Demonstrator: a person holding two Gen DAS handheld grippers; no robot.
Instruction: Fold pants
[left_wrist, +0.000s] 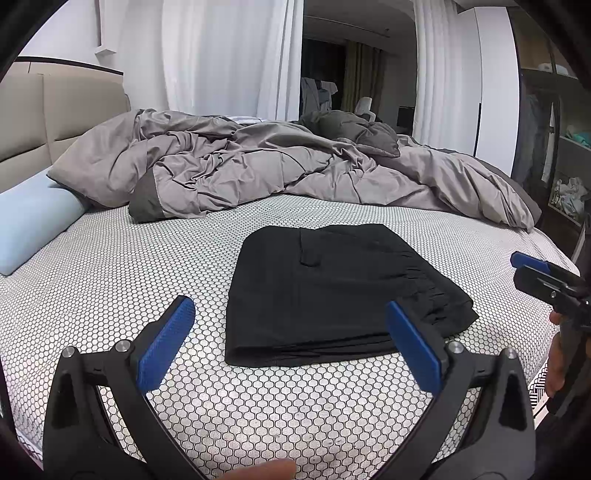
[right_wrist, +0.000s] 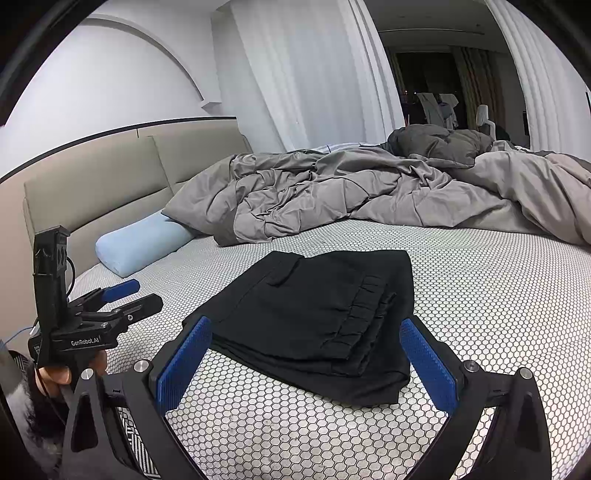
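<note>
1. Already the pants (left_wrist: 332, 291) lie as a compact black stack on the honeycomb-patterned mattress (left_wrist: 110, 280), near its front edge, well clear of the rumpled grey duvet (left_wrist: 258, 166) at the far side.
2. Both tools hang above the mattress short of the stack, touching nothing. The left gripper (left_wrist: 288, 332) has its blue pads spread wide and empty; the right gripper (right_wrist: 306, 350) is likewise spread and holds nothing.
3. From the left tool the stack sits ahead and slightly right; from the right tool, ahead and centred.
4. Its gathered waistband lies on the right edge, running near to far.
5. Judging by this, the folding looks nearly or fully done; the right tool is nearer for any last tidy.
</note>
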